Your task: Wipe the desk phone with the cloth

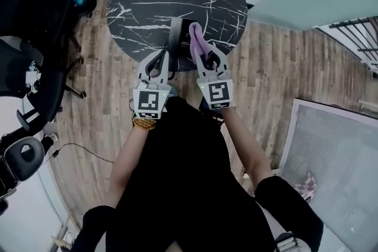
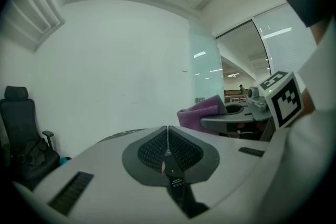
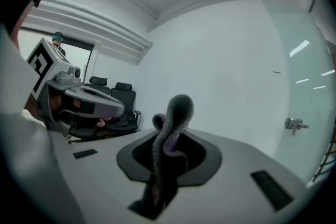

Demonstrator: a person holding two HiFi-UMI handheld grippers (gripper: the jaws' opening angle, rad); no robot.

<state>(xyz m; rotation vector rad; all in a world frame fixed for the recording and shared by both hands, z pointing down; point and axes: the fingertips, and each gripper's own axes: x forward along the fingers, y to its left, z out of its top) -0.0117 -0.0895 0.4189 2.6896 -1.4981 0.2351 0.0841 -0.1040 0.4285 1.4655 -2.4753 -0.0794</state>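
In the head view the dark desk phone stands at the near edge of a round black marble table. My right gripper is shut on a purple cloth, which hangs over the phone's right side. In the right gripper view the cloth sticks up in a twisted fold out of the jaws of the right gripper. The left gripper is shut on nothing, just left of the phone. Its pads meet in a line. Both gripper views face the wall, and the phone is hidden in them.
Black office chairs crowd the left side on the wooden floor, with a thin cable nearby. A white mesh panel leans at the right. A glass wall runs behind the table.
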